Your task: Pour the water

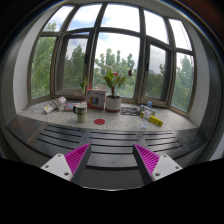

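Note:
My gripper (112, 160) is open and empty, its two magenta-padded fingers (76, 157) spread wide over a dark slatted surface (112, 140). Beyond them, a bay-window sill (60, 122) holds the things. A plant with a pink flower stands in a white pot (113, 101) at the middle. A small metal cup (81, 113) stands to the left of it. A small clear bottle (148, 105) stands to the right. All are well beyond the fingers.
A red round coaster (99, 121) lies on the sill ahead. A white box (96, 98) stands beside the pot. White items (55, 103) lie at the far left, a yellow object (153, 120) at the right. Window panes (120, 50) close off the back.

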### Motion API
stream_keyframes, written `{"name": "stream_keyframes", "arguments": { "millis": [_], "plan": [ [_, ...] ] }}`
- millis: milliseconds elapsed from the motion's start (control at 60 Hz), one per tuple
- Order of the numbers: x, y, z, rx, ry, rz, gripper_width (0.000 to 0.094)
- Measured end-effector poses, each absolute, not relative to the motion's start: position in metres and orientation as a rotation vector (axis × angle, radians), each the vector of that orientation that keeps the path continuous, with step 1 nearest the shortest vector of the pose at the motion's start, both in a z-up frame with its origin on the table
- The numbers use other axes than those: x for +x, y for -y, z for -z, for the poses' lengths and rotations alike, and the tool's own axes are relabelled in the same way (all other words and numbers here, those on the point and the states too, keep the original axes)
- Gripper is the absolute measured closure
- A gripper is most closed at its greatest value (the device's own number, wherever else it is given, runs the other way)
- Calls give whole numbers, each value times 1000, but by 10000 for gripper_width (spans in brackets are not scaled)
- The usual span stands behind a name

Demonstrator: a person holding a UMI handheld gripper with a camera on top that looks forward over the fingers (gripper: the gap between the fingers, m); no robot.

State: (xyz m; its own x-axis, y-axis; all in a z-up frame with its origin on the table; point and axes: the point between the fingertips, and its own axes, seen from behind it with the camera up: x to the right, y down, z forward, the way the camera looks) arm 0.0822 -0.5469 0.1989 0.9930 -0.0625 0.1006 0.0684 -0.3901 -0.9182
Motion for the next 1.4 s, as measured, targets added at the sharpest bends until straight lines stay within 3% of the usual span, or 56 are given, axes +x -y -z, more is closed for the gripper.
{"name": "stream_keyframes", "arguments": {
  "millis": [133,250,483,983,1133,1250,1400],
  "plan": [
    [108,544,-177,-1995,-27,167,82],
    [150,526,-138,-2030,-72,179,81],
    [255,447,-84,-2020,-68,247,83],
    [405,126,-79,-1842,-24,186,89],
    [422,67,-79,-1812,-36,184,168],
    [417,47,-77,-1803,-15,154,386],
    [416,44,-79,-1782,-38,138,541]
  ]
}}
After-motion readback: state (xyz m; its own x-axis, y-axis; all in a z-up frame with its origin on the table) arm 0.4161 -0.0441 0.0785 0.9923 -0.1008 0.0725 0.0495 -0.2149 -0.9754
